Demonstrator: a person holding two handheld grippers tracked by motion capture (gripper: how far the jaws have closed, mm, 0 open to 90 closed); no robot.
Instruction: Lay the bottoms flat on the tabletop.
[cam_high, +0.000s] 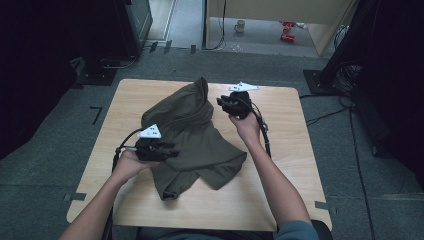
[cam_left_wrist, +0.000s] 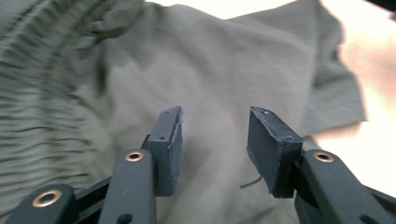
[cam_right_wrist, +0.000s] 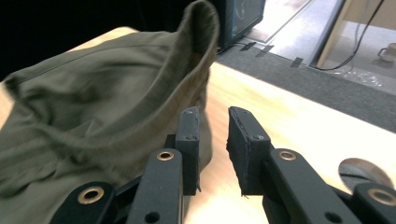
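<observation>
An olive green shirt (cam_high: 192, 135) lies crumpled in the middle of a wooden table (cam_high: 280, 200), with one ribbed edge standing up at the far side and a sleeve spread flat. The left gripper (cam_high: 170, 150) hovers over the cloth, jaws apart and empty. The right gripper (cam_high: 222, 102), just beside the raised edge, has jaws slightly apart, holding nothing.
</observation>
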